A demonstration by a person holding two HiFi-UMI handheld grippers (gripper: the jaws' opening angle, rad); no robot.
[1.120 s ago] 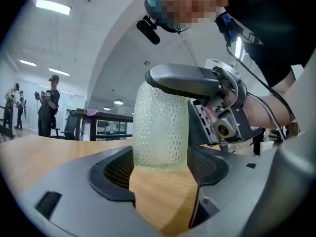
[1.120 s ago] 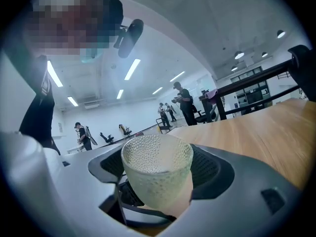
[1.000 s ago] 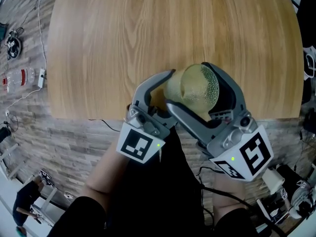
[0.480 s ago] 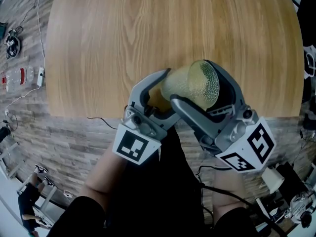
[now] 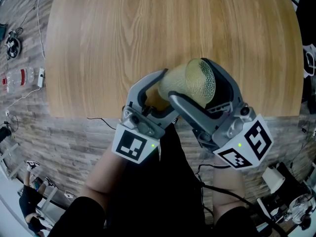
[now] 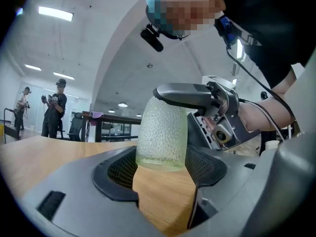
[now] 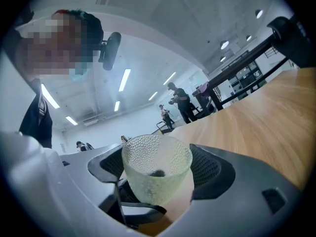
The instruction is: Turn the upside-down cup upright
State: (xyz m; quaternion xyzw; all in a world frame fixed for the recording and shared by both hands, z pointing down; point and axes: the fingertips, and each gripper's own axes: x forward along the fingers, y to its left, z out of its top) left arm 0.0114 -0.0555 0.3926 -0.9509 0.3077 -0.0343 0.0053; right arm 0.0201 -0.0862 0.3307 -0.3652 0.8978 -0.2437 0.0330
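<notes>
The left gripper (image 5: 164, 96) sits over the wooden table's (image 5: 148, 28) near edge. Its two jaws are closed against the sides of the thick, greenish base end of the glass cup (image 5: 178, 84). In the left gripper view the ribbed pads meet the cup on both sides, with bare wood showing below it.

The cup is pebbled, pale yellow-green glass. It is lifted off the table and tipped well over, neither upside down nor upright, and it is shared between the two tools. The right gripper view looks straight into its open mouth. A small dark blot shows at the bottom, and I cannot tell what it is.

The right gripper (image 5: 188, 81) clamps the mouth end, one jaw arching over the far side and the other running under the near side.

Compared with a second ago, the round end of the cup reads as a narrower oval, so it has turned a little further. The left gripper's marker cube (image 5: 134, 146) has shifted slightly left and up. Little has changed in the last half second.

The cup hangs just inside the table's front edge. Open wood stretches beyond it and to both sides. Off the left edge, a white cable (image 5: 41, 33) trails across the stone-patterned floor (image 5: 64, 137).
</notes>
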